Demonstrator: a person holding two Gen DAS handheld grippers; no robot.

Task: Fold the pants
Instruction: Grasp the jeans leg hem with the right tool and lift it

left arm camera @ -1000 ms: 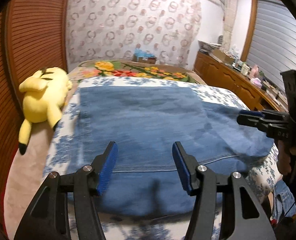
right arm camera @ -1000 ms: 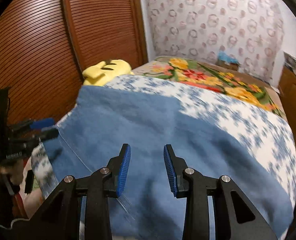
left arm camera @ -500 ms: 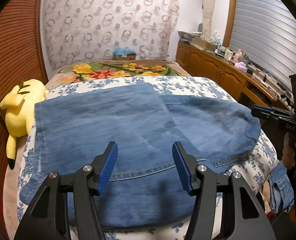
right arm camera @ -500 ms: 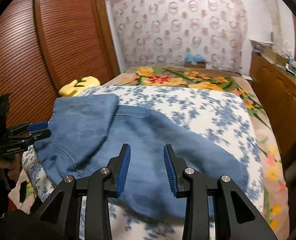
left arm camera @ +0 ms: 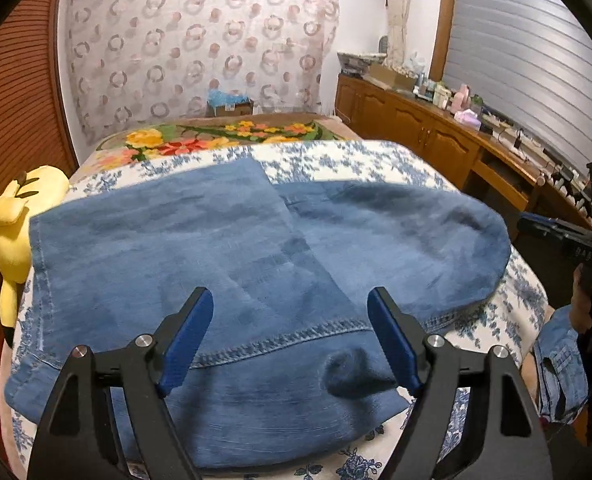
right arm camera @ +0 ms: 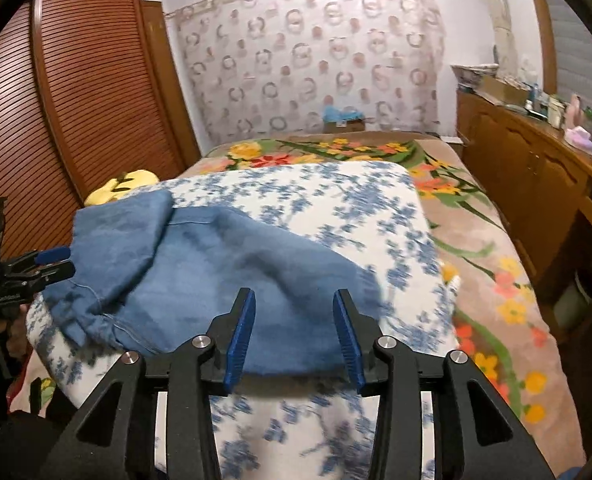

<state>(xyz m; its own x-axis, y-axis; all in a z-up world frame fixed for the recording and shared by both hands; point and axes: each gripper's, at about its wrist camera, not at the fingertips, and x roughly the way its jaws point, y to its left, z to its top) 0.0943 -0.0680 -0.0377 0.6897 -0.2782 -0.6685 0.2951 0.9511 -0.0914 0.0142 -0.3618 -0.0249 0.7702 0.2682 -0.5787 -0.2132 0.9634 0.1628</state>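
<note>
My left wrist camera looks from the near edge of the bed (left arm camera: 491, 316) along its fingers, close above the folded jeans (left arm camera: 224, 264), facing the patterned curtain (left arm camera: 200, 48) at the far end. My right wrist camera looks from the right, slightly higher, toward the louvered wardrobe doors (right arm camera: 76, 92). Both views share the jeans, the blue-flowered bedcover (right arm camera: 335, 204), the yellow plush toy (left arm camera: 12, 232) and the curtain.

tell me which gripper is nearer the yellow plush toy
Left. The left gripper hovers open over the jeans on the side where the plush toy lies; the right gripper is at the opposite end.
</note>
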